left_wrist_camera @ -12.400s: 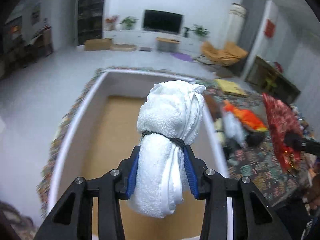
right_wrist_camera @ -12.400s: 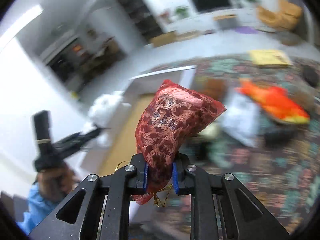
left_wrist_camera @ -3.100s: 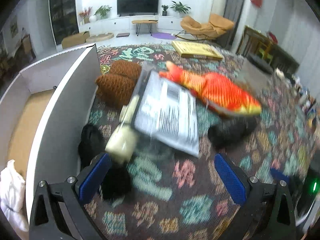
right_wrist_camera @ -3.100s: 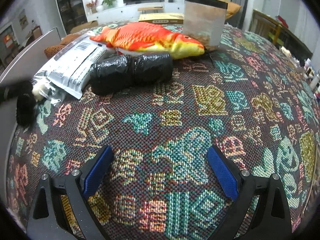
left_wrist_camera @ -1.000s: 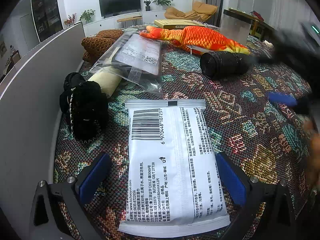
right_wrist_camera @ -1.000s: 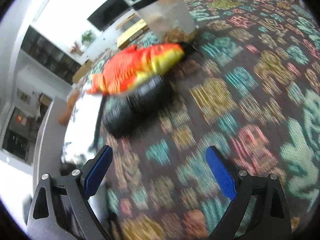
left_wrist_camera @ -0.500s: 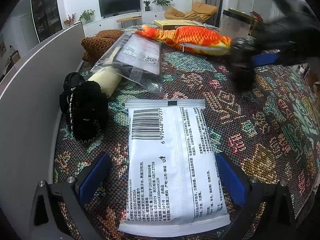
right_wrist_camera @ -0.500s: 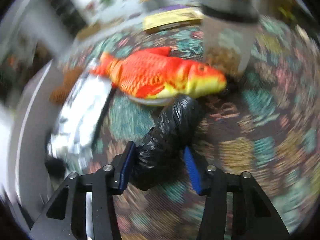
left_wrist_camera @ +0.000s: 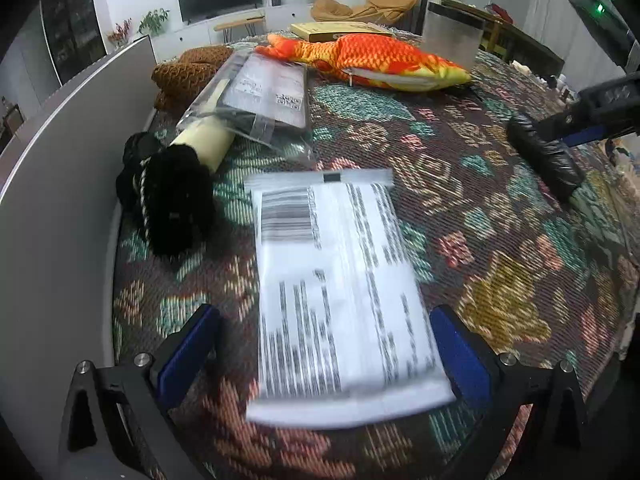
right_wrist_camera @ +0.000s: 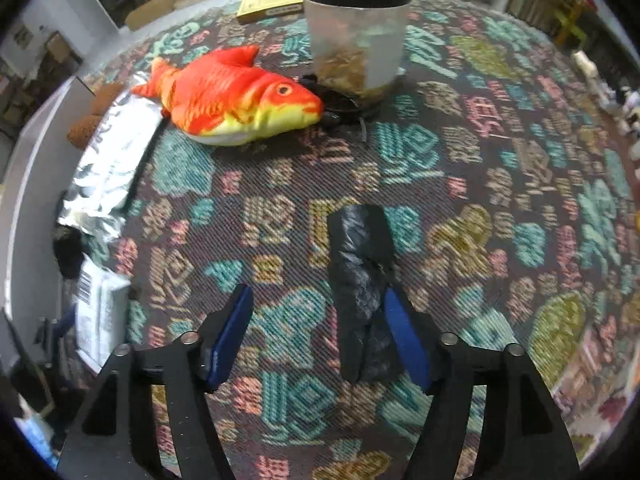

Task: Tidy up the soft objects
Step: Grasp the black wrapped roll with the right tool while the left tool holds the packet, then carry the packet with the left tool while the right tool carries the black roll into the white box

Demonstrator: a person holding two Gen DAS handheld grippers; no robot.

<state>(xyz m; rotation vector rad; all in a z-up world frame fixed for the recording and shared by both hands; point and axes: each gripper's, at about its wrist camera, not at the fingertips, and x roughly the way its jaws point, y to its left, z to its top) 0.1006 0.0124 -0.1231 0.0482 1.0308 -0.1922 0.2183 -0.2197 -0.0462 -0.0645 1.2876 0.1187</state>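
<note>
My left gripper [left_wrist_camera: 324, 344] is open, its pads on either side of a white printed packet [left_wrist_camera: 340, 288] lying on the patterned cloth. My right gripper [right_wrist_camera: 320, 332] is open; a black plastic roll [right_wrist_camera: 362, 280] lies on the cloth against its right pad [right_wrist_camera: 406, 340], with a wide gap to the left pad. The roll and right gripper also show at the right of the left wrist view [left_wrist_camera: 544, 152]. An orange plush fish [right_wrist_camera: 236, 96], a black furry item [left_wrist_camera: 172, 196], a clear bag with a cream roll [left_wrist_camera: 248, 104] and brown knitted items [left_wrist_camera: 192, 68] lie farther back.
A white box wall [left_wrist_camera: 60, 160] stands along the left edge of the cloth. A lidded clear jar [right_wrist_camera: 356, 36] stands behind the fish, with a yellow book [right_wrist_camera: 268, 4] beyond it. The table edge drops off at the right.
The right gripper carried the black roll away from the fish, set it down nearer the front right and opened. The left gripper stayed around the white packet, shifting slightly.
</note>
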